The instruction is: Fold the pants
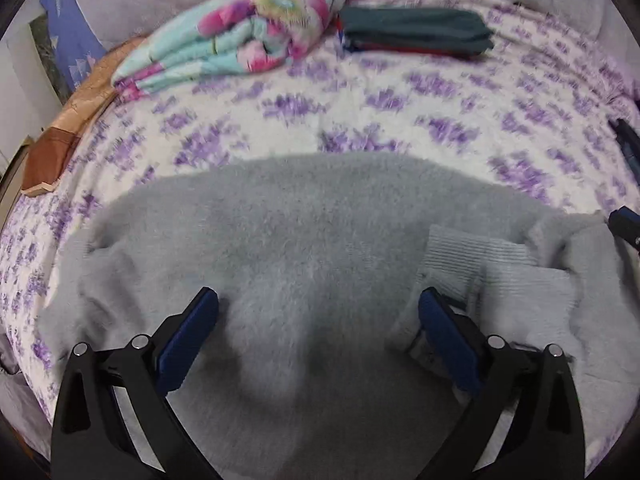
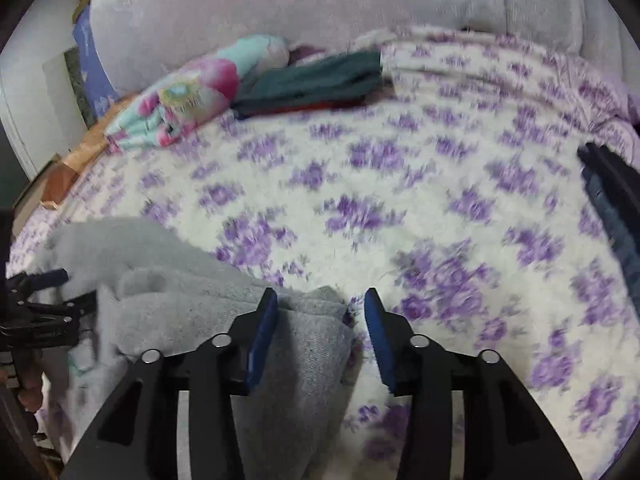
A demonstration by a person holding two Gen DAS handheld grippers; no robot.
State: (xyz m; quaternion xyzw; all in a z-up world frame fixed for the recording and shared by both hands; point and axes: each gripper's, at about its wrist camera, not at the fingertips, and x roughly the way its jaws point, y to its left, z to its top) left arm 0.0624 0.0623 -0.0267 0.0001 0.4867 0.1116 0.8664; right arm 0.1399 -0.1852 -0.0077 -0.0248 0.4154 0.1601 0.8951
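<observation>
Fuzzy grey pants (image 1: pixel 304 240) lie folded on a bed with a white and purple floral cover (image 1: pixel 360 92). Their ribbed cuffs (image 1: pixel 500 276) lie at the right in the left wrist view. My left gripper (image 1: pixel 318 304) is open wide just above the grey fabric, holding nothing. My right gripper (image 2: pixel 320 300) is open over the right end of the pants (image 2: pixel 304 344), with the grey cloth under its left finger (image 2: pixel 264 332) and the bed cover under the right one. The left gripper (image 2: pixel 44 304) shows at the left edge of the right wrist view.
A folded pink and turquoise blanket (image 1: pixel 240 36) and a stack of folded dark green and red clothes (image 1: pixel 416 32) lie at the far side of the bed. A dark garment (image 2: pixel 612 200) lies at the right edge. A grey padded headboard (image 2: pixel 320 4) stands behind.
</observation>
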